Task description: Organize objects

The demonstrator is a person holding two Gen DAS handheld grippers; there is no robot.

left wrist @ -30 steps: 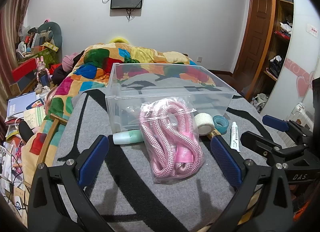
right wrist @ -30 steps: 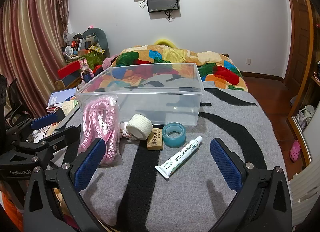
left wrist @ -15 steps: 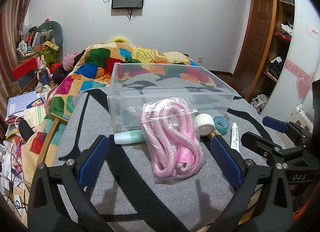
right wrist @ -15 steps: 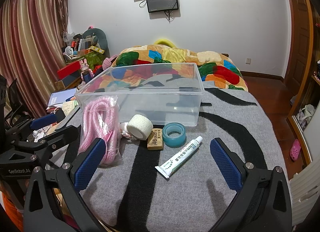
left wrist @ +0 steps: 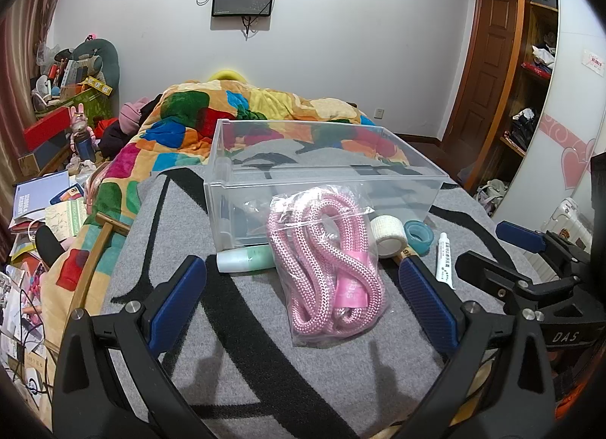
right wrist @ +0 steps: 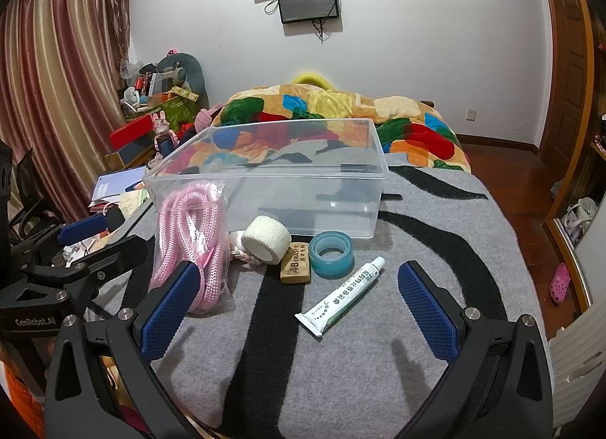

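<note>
Little moved — left gripper (left wrist: 303,295) crept nearer bagged braided pink rope (left wrist: 327,268); both claws wide, empty; "ABERASER" block (right wrist: 296,267) at 12 o'clock from right gripper (right wrist: 299,300).

Grey-and-black blanket (right wrist: 378,363) on bed, bearing clear box (right wrist: 303,189), bagged pink rope (left wrist: 325,268), bottle (left wrist: 242,259), bandage roll (right wrist: 265,240), eraser (right wrist: 297,268), tape (right wrist: 331,255), tube (right wrist: 341,297).

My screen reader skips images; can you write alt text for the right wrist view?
Open right tongs hover over a white tube on a grey blanket; behind lie tape, an eraser, a gauze roll, bagged pink rope and a clear bin.
</note>
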